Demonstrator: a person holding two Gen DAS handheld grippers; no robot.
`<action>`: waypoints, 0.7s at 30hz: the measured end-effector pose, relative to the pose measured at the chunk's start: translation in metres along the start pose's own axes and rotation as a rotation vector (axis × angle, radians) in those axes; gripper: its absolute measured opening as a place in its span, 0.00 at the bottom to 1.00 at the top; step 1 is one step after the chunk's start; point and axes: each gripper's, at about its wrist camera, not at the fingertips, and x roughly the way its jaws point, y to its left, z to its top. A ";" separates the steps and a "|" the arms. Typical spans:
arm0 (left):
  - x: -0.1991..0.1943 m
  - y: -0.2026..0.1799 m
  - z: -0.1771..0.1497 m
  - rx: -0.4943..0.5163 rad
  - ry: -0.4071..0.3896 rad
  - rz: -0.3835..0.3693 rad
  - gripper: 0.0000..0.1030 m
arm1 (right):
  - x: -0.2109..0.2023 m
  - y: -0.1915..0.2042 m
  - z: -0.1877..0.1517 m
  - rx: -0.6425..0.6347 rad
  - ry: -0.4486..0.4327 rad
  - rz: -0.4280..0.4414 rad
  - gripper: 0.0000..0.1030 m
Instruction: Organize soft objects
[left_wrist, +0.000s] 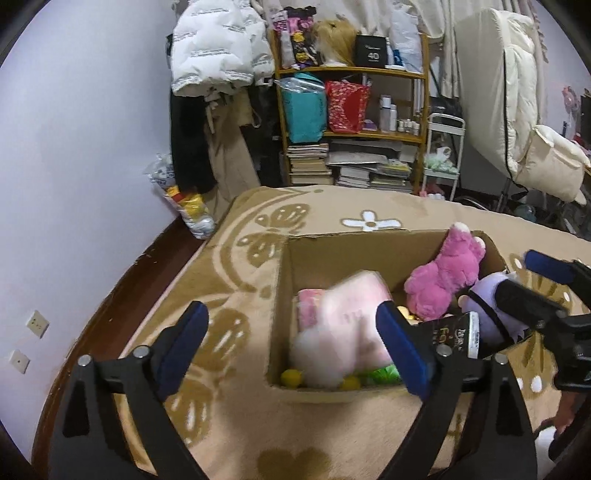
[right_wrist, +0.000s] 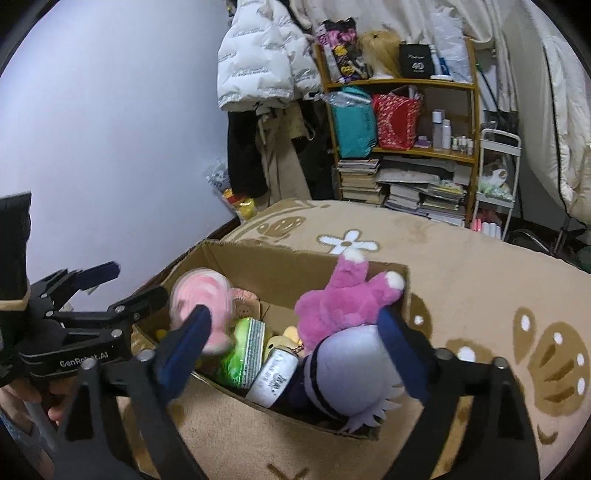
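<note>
An open cardboard box (left_wrist: 369, 236) (right_wrist: 280, 254) stands on a beige patterned blanket (left_wrist: 236, 424). My left gripper (left_wrist: 295, 347) (right_wrist: 136, 282) is open above the box's near left part. A blurred pale pink plush (left_wrist: 343, 328) (right_wrist: 201, 295) shows between its fingers, with no pad pressing on it. My right gripper (right_wrist: 295, 350) (left_wrist: 517, 275) is open over the box's right end. Under it a lavender plush (right_wrist: 351, 369) (left_wrist: 487, 295) lies in the box. A magenta plush (left_wrist: 443, 280) (right_wrist: 343, 299) leans on the far right wall.
The box also holds a green packet (right_wrist: 243, 347), a white can (right_wrist: 273, 376) and yellow balls (left_wrist: 291, 378). A crowded wooden shelf (left_wrist: 351, 129), hanging coats and a white cart (left_wrist: 443, 155) stand behind. A hand (right_wrist: 22, 395) holds the left gripper.
</note>
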 end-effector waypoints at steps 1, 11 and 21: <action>-0.004 0.001 0.000 -0.001 -0.002 0.008 0.91 | -0.004 -0.001 0.001 0.009 -0.006 -0.003 1.00; -0.076 0.012 -0.001 0.031 -0.075 0.093 0.98 | -0.056 0.010 0.010 0.029 -0.037 -0.005 1.00; -0.161 0.030 -0.017 -0.013 -0.146 0.129 1.00 | -0.127 0.038 0.009 0.007 -0.091 -0.011 1.00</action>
